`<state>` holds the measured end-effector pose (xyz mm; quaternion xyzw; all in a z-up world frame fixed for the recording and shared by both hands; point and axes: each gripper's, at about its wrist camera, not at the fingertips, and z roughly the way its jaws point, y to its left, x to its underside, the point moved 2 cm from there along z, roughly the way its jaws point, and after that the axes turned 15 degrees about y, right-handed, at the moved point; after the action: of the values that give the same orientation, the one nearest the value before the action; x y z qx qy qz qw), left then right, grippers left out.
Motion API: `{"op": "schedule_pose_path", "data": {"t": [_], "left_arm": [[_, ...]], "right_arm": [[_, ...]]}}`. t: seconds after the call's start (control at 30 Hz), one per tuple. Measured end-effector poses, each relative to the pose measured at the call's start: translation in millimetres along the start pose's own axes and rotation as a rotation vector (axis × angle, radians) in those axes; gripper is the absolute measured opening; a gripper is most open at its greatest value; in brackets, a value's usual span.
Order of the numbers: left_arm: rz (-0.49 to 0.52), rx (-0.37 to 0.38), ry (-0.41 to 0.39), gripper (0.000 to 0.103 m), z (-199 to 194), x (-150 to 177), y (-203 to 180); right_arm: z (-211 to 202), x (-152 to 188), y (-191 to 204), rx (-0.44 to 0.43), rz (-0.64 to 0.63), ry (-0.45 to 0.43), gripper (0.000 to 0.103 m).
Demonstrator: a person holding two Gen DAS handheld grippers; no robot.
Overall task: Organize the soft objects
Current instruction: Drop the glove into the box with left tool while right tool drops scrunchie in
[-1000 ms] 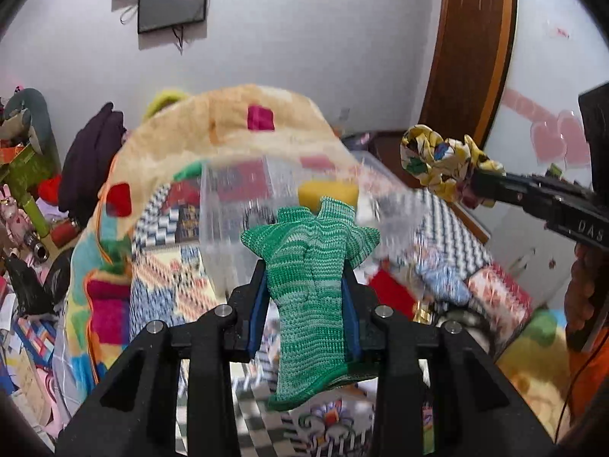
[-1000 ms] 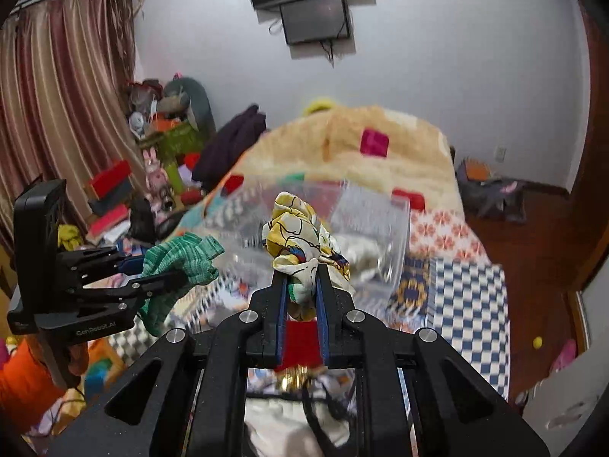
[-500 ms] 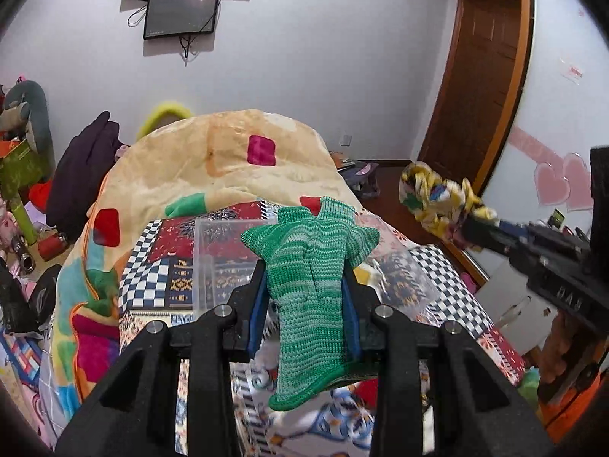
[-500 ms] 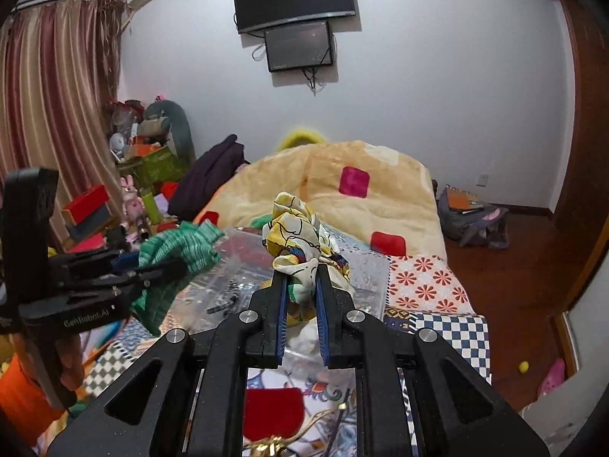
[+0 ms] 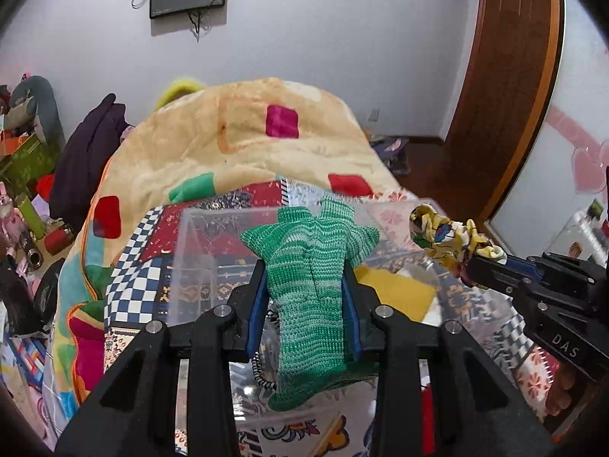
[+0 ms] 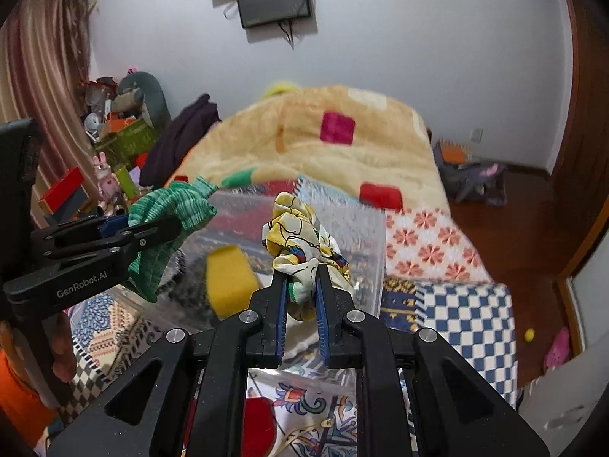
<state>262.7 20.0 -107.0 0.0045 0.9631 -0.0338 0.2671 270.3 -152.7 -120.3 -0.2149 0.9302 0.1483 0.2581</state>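
Observation:
My left gripper (image 5: 306, 270) is shut on a green knitted glove (image 5: 310, 266) and holds it above a clear plastic box (image 5: 198, 251) on the bed. The glove also shows in the right wrist view (image 6: 167, 213). My right gripper (image 6: 300, 278) is shut on a yellow patterned scarf (image 6: 297, 232), also above the box (image 6: 365, 243). The scarf shows at the right of the left wrist view (image 5: 445, 240). A yellow sponge (image 5: 396, 291) lies inside the box; it also shows in the right wrist view (image 6: 230, 278).
The box sits on a patchwork quilt (image 6: 430, 243) with a tan blanket (image 5: 243, 141) heaped behind it. Clutter and toys (image 6: 114, 141) stand at the left wall. A wooden door (image 5: 506, 87) is at the right. A black striped cord (image 5: 262, 365) lies in the box.
Both grippers have come down and forward over the clear box. The box and the sponge in it look nearer and larger. Both grips are unchanged.

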Motion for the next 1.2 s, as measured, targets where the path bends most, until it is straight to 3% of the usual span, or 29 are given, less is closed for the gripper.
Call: {"op": "schedule_pose_path", "data": {"t": [0.13,0.4,0.53,0.77,1.03,1.2], "left_arm": [[0.015,-0.031,0.023,0.038,10.9,2.8,-3.0],[-0.006,-0.023,0.037,0.057,9.6,6.3,3.1],[-0.010,-0.006,0.021,0.063,-4.0,8.2,5.4],[0.020,0.009,-0.030,0.083,-39.3,19.4,2.2],[0.069,-0.001,-0.061,0.098,-73.4,40.6,-5.7],[0.109,0.036,-0.009,0.100,-73.4,58.7,-15.7]], "right_arm": [[14.6,2.2,-2.5,0.001,0.010,0.049,0.014],[15.2,5.9,3.2,-0.014,-0.012,0.090,0.019],[13.9,6.7,5.1,-0.002,-0.029,0.095,0.038],[-15.3,11.2,11.2,0.008,-0.064,0.049,0.075],[-66.2,34.2,4.1,0.054,-0.067,-0.023,0.099],[-79.1,59.5,-2.4,0.109,-0.086,-0.005,0.101]]}}
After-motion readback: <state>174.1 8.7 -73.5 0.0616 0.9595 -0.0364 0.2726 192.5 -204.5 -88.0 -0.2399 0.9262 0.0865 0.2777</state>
